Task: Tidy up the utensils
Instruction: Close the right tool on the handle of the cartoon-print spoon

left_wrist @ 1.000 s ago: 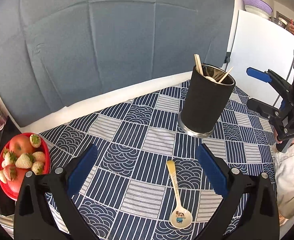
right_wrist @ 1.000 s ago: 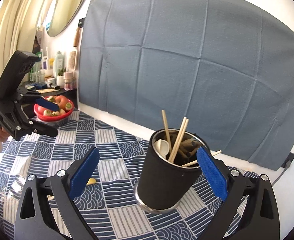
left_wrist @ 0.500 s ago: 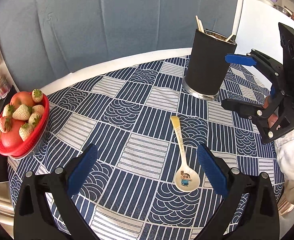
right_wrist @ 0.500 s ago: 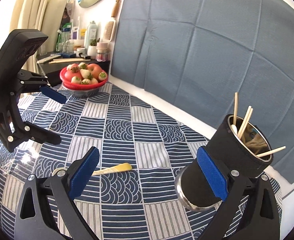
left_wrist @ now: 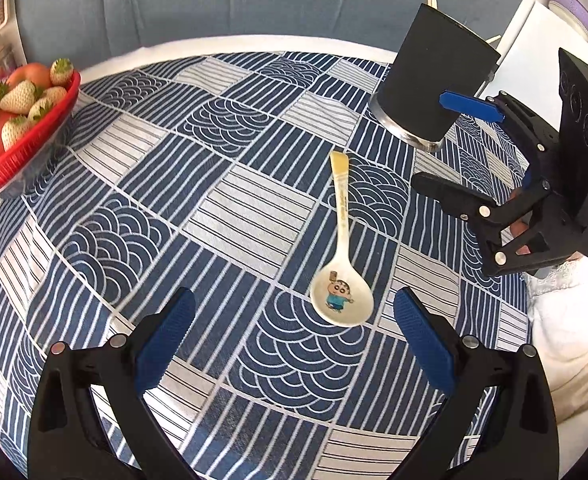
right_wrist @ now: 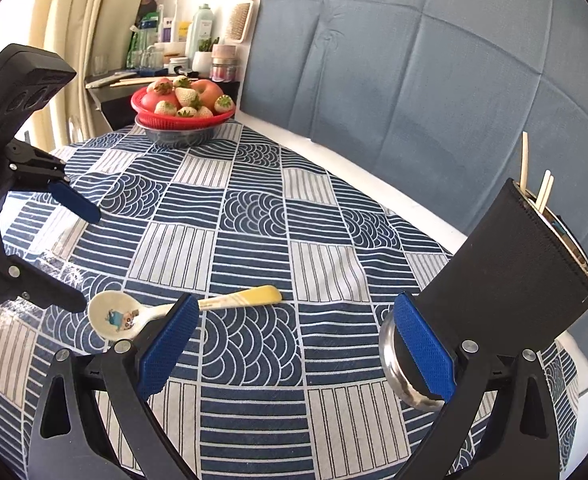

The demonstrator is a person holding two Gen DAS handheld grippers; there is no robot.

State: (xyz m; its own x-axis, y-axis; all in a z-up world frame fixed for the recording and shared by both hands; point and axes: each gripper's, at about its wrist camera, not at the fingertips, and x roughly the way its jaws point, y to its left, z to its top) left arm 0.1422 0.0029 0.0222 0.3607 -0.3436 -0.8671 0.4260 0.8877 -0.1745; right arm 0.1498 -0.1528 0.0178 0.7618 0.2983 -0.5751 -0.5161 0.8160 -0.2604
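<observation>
- Centrally, one spoon (left_wrist: 342,276) lies flat on the tablecloth (left_wrist: 221,208), near one black utensil holder (left_wrist: 434,80).
- Left gripper (left_wrist: 289,336) and right gripper (right_wrist: 294,344) spread, empty, apart from it.

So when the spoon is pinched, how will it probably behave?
The cartoon-printed spoon looks rigid and glossy, so probably slippery between pads. Its thin handle lies flat on the tablecloth, so it may slide away. It seems light.
</observation>
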